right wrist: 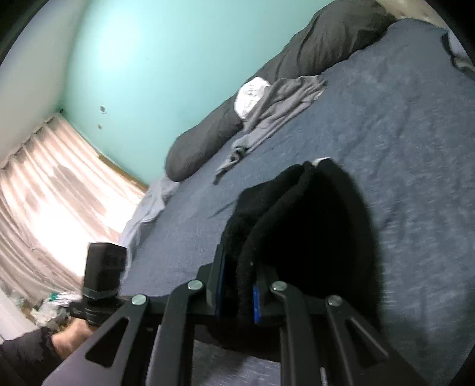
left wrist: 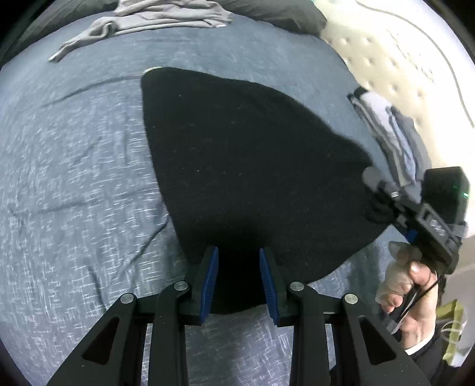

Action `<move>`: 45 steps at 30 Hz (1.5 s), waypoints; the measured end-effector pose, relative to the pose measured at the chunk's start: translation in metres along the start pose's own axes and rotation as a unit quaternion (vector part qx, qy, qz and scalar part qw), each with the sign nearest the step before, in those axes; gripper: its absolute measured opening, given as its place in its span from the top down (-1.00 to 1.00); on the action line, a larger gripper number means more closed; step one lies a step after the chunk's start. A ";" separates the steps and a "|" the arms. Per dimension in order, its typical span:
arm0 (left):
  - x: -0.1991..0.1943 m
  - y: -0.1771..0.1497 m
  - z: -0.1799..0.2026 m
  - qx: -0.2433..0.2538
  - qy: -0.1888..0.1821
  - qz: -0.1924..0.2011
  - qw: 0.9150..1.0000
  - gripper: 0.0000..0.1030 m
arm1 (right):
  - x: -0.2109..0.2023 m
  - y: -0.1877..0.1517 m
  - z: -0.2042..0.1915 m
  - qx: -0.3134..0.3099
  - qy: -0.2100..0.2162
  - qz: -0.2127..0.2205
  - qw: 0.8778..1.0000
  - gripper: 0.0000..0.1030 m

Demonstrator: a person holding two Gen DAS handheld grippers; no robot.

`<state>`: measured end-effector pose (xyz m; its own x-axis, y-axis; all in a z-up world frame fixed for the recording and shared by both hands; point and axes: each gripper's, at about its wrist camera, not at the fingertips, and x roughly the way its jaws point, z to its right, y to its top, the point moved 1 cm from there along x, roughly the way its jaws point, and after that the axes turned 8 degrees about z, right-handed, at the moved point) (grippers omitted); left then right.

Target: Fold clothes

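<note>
A black fleece garment [left wrist: 252,166] lies spread on the blue-grey bedspread [left wrist: 74,193]. My left gripper [left wrist: 239,252] is open, its blue pads [left wrist: 210,276] standing over the garment's near edge. My right gripper [right wrist: 239,285] is shut on a bunched fold of the black garment [right wrist: 311,231] and lifts that edge off the bed. In the left wrist view the right gripper [left wrist: 383,205] shows at the garment's right corner, held by a hand [left wrist: 412,294].
A crumpled grey garment [left wrist: 160,20] lies at the far side of the bed, beside a white cloth [right wrist: 251,95] and dark grey pillows [right wrist: 204,142]. Folded striped clothes [left wrist: 389,127] sit at the right edge. A bare mattress [left wrist: 400,59], curtain [right wrist: 53,190] and teal wall [right wrist: 163,59] surround the bed.
</note>
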<state>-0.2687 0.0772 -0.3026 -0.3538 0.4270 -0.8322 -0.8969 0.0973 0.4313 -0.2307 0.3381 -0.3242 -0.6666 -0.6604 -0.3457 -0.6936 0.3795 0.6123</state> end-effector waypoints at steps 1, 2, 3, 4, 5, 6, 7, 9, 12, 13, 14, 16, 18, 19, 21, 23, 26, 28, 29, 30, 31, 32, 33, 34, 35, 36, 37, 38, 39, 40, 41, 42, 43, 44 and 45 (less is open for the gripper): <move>0.002 0.001 0.004 0.004 0.000 -0.002 1.000 0.39 | -0.001 -0.004 0.012 0.016 -0.012 -0.007 1.000 0.74; 0.007 0.000 0.006 0.004 -0.001 -0.007 1.000 0.39 | -0.002 -0.009 0.024 0.032 -0.025 -0.014 0.999 0.74; 0.011 0.000 0.008 0.005 0.001 -0.009 1.000 0.39 | -0.002 -0.013 0.035 0.049 -0.037 -0.020 0.998 0.74; 0.015 -0.001 0.010 0.006 0.002 -0.012 1.000 0.39 | -0.002 -0.018 0.047 0.066 -0.048 -0.026 0.996 0.74; 0.018 -0.001 0.012 0.008 0.004 -0.014 1.000 0.39 | -0.001 -0.021 0.055 0.078 -0.055 -0.030 0.995 0.74; 0.020 -0.001 0.012 0.010 0.007 -0.014 1.000 0.39 | 0.001 -0.023 0.061 0.086 -0.059 -0.034 0.994 0.74; 0.021 -0.001 0.013 0.013 0.010 -0.015 1.000 0.39 | 0.003 -0.026 0.067 0.093 -0.064 -0.039 0.993 0.74; 0.023 -0.001 0.013 0.012 0.010 -0.015 1.000 0.39 | 0.006 -0.030 0.076 0.117 -0.064 -0.042 0.990 0.74; 0.018 0.002 0.014 0.003 0.003 -0.008 1.000 0.39 | 0.010 -0.033 0.083 0.149 -0.058 -0.040 0.986 0.74; 0.014 0.001 0.014 -0.001 -0.001 -0.002 1.000 0.39 | 0.009 -0.032 0.084 0.152 -0.057 -0.038 0.986 0.74; 0.009 0.001 0.012 -0.003 -0.003 0.004 1.000 0.39 | 0.007 -0.032 0.083 0.151 -0.057 -0.036 0.986 0.74; 0.005 -0.001 0.011 -0.001 -0.006 0.010 1.000 0.39 | 0.003 -0.029 0.079 0.145 -0.057 -0.030 0.987 0.74; 0.003 -0.008 0.006 0.003 -0.006 0.005 1.000 0.39 | -0.001 -0.026 0.076 0.135 -0.054 -0.025 0.989 0.74; 0.004 -0.010 0.004 0.004 -0.005 0.003 1.000 0.39 | 0.000 -0.027 0.077 0.135 -0.055 -0.026 0.989 0.74; 0.007 -0.016 0.000 0.007 -0.002 -0.001 1.000 0.39 | 0.004 -0.029 0.082 0.143 -0.059 -0.031 0.987 0.74; 0.006 -0.016 -0.001 0.002 -0.005 0.004 1.000 0.39 | 0.004 -0.034 0.090 0.175 -0.049 -0.030 0.983 0.74; 0.006 -0.015 -0.001 -0.001 -0.003 0.007 1.000 0.39 | -0.007 -0.031 0.093 0.190 -0.058 -0.015 0.980 0.72; 0.004 -0.016 -0.003 -0.005 -0.005 0.010 1.000 0.39 | -0.020 -0.028 0.091 0.189 -0.074 0.006 0.979 0.68; 0.003 -0.016 -0.005 -0.008 -0.007 0.011 1.000 0.39 | -0.027 -0.025 0.090 0.189 -0.071 0.016 0.979 0.68; 0.003 -0.016 -0.006 -0.010 -0.008 0.012 1.000 0.39 | -0.032 -0.023 0.087 0.186 -0.064 0.024 0.980 0.68; 0.002 -0.017 -0.006 -0.011 -0.008 0.014 1.000 0.39 | -0.037 -0.020 0.085 0.184 -0.056 0.032 0.981 0.68; 0.002 -0.017 -0.006 -0.010 -0.007 0.016 1.000 0.39 | -0.038 -0.018 0.079 0.173 -0.050 0.033 0.983 0.68; 0.001 -0.018 -0.005 -0.010 -0.006 0.017 1.000 0.39 | -0.037 -0.017 0.071 0.158 -0.044 0.029 0.986 0.68; 0.001 -0.018 -0.005 -0.009 -0.005 0.019 1.000 0.39 | -0.035 -0.016 0.063 0.142 -0.037 0.022 0.989 0.68; 0.001 -0.018 -0.003 -0.009 -0.004 0.020 1.000 0.39 | -0.031 -0.017 0.054 0.127 -0.031 0.011 0.991 0.68; 0.003 -0.017 -0.002 -0.010 -0.004 0.021 1.000 0.38 | -0.027 -0.019 0.046 0.113 -0.025 0.000 0.993 0.68; 0.004 -0.016 -0.001 -0.011 -0.004 0.022 1.000 0.38 | -0.024 -0.022 0.040 0.100 -0.021 -0.011 0.995 0.68; 0.005 -0.015 0.000 -0.012 -0.005 0.023 1.000 0.38 | -0.019 -0.026 0.033 0.084 -0.022 -0.025 0.996 0.68; 0.005 -0.015 0.000 -0.013 -0.006 0.024 1.000 0.38 | -0.013 -0.030 0.030 0.072 -0.030 -0.039 0.996 0.68; 0.006 -0.014 0.001 -0.014 -0.007 0.025 1.000 0.38 | -0.008 -0.034 0.029 0.065 -0.039 -0.051 0.996 0.69; 0.006 -0.014 0.001 -0.015 -0.009 0.025 1.000 0.38 | -0.007 -0.037 0.032 0.065 -0.052 -0.057 0.995 0.69; 0.007 -0.014 0.002 -0.015 -0.011 0.025 1.000 0.38 | -0.007 -0.040 0.038 0.069 -0.067 -0.060 0.993 0.69; 0.007 -0.014 0.002 -0.014 -0.011 0.026 1.000 0.38 | -0.008 -0.043 0.044 0.074 -0.082 -0.064 0.992 0.83; 0.007 -0.014 0.003 -0.014 -0.012 0.026 0.999 0.38 | -0.008 -0.046 0.049 0.078 -0.097 -0.067 0.990 0.87; 0.008 -0.014 0.004 -0.013 -0.013 0.026 0.999 0.38 | -0.009 -0.048 0.054 0.086 -0.104 -0.068 0.989 0.93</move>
<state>-0.2577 0.0826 -0.3138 -0.3942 0.4537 -0.7993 -0.8839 0.0511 0.4649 -0.2061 0.3616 -0.3889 -0.5930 -0.5727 -0.5661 -0.8052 0.4126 0.4260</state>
